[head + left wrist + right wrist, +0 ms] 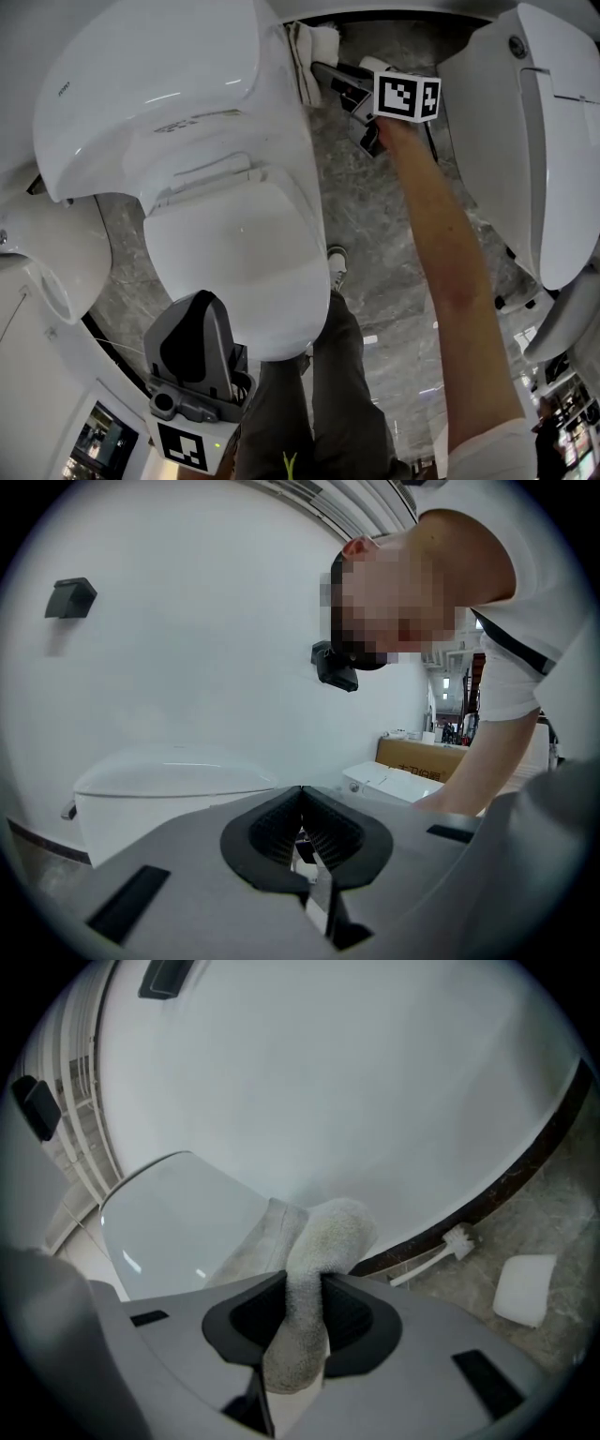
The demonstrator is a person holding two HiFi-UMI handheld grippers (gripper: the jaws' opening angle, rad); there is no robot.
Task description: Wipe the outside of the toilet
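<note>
Head view: right tongs (330, 80) pinch the cloth (314, 47) at the rear side of the toilet (234, 234), left tongs (302, 808) closed, empty, by its front. Guessing most wiping's left.

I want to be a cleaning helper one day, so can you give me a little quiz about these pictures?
1. True or false: the right claw is shut on a cloth.
2. What lies on the floor? A) a brush B) a bucket C) a bottle
3. Fill in: the left claw is ____ and holds nothing.

Key: 1 true; 2 A; 3 shut.
</note>
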